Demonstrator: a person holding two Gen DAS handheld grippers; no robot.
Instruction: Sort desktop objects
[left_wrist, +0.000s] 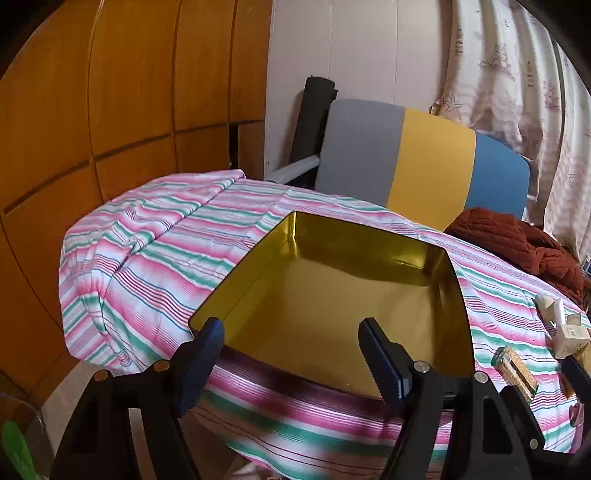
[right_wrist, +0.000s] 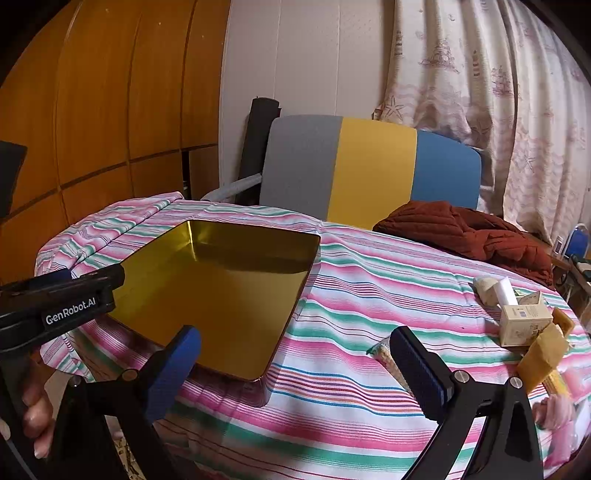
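An empty gold tin tray (left_wrist: 258, 266) (right_wrist: 236, 236) lies on the striped tablecloth. My left gripper (left_wrist: 291, 332) hovers open over the tray's near edge, nothing between its fingers. It also shows in the right wrist view at the left, left gripper (right_wrist: 85, 291), held by a hand (right_wrist: 35, 413). My right gripper (right_wrist: 295, 350) stands open above the cloth, to the right of the tray. A snack packet (right_wrist: 382, 354) (left_wrist: 515, 369) lies partly behind its right finger. A small cream box (right_wrist: 524, 325) (left_wrist: 570, 338), a white roll (right_wrist: 489, 288) (left_wrist: 546, 304) and a yellow packet (right_wrist: 543, 354) cluster at the right.
A dark red knitted cloth (right_wrist: 465, 229) (left_wrist: 517, 240) is heaped at the table's far right. A grey, yellow and blue chair back (right_wrist: 369, 170) (left_wrist: 424, 158) stands behind the table. Wooden wardrobe panels (left_wrist: 110, 92) fill the left; a curtain (right_wrist: 498, 92) hangs at the right.
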